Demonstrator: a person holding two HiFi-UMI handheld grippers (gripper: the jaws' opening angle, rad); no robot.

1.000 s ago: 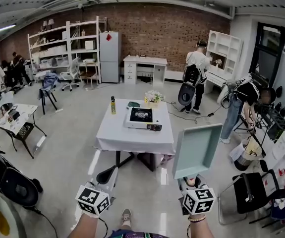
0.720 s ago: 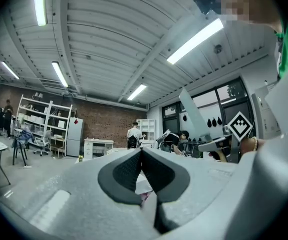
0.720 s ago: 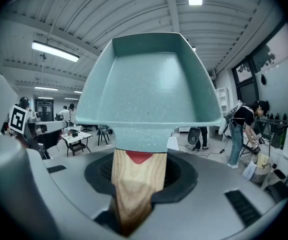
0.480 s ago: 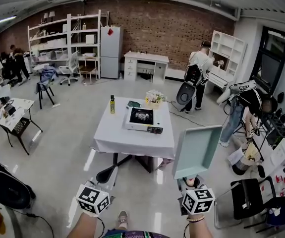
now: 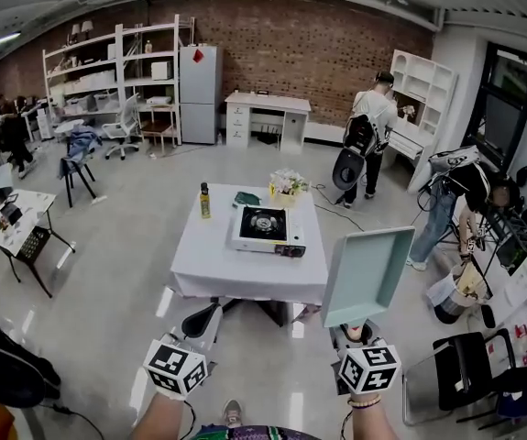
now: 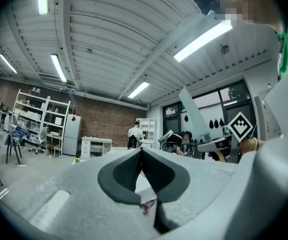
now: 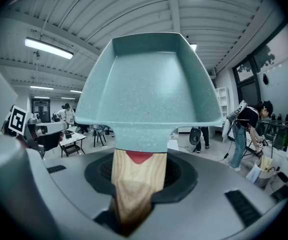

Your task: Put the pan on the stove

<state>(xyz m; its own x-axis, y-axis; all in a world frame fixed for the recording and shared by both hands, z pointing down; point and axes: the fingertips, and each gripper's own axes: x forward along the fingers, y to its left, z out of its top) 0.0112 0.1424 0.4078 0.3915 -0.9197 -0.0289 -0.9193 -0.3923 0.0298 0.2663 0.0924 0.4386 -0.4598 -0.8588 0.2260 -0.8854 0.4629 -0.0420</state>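
A square teal pan (image 5: 367, 276) stands upright by its wooden handle (image 7: 137, 180) in my right gripper (image 5: 352, 332), which is shut on that handle. In the right gripper view the pan (image 7: 149, 84) fills the middle, its hollow side facing the camera. The portable gas stove (image 5: 265, 229) sits on the white-clothed table (image 5: 217, 269), well ahead of both grippers. My left gripper (image 5: 200, 323) hangs low at the left, shut with nothing in it; its dark pads (image 6: 128, 171) meet in the left gripper view.
On the table stand a yellow bottle (image 5: 204, 201), a flower pot (image 5: 287, 184) and a dark flat item (image 5: 246, 198). A black chair (image 5: 460, 371) is at the right, a small table (image 5: 16, 225) at the left. People work at the right and the far wall.
The table and stove have drawn slightly nearer and the view has tilted a little. Both grippers keep the same pose; the pan stays upright in the right one.
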